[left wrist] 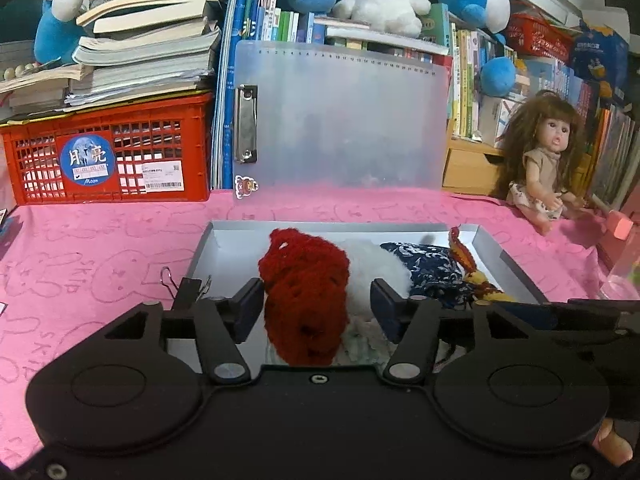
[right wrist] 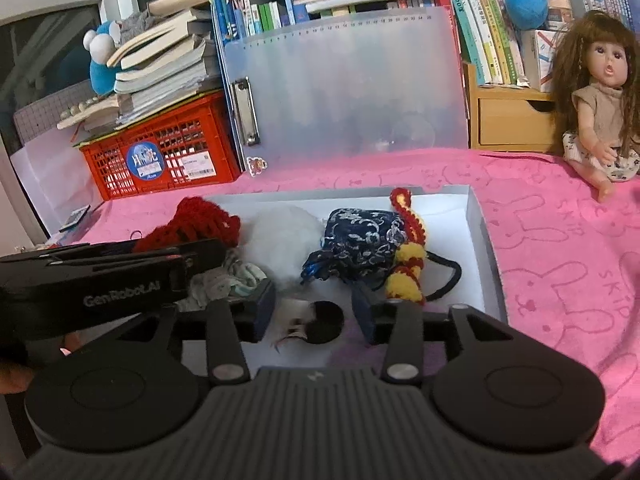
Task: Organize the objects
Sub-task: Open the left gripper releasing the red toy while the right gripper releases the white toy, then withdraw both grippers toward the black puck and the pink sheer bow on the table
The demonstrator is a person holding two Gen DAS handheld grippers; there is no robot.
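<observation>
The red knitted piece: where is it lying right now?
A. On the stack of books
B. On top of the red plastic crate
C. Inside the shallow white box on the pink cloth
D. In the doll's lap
C: the red knitted piece lies inside the shallow white box, beside a fluffy white item and a dark blue patterned pouch, in front of the left gripper.
</observation>
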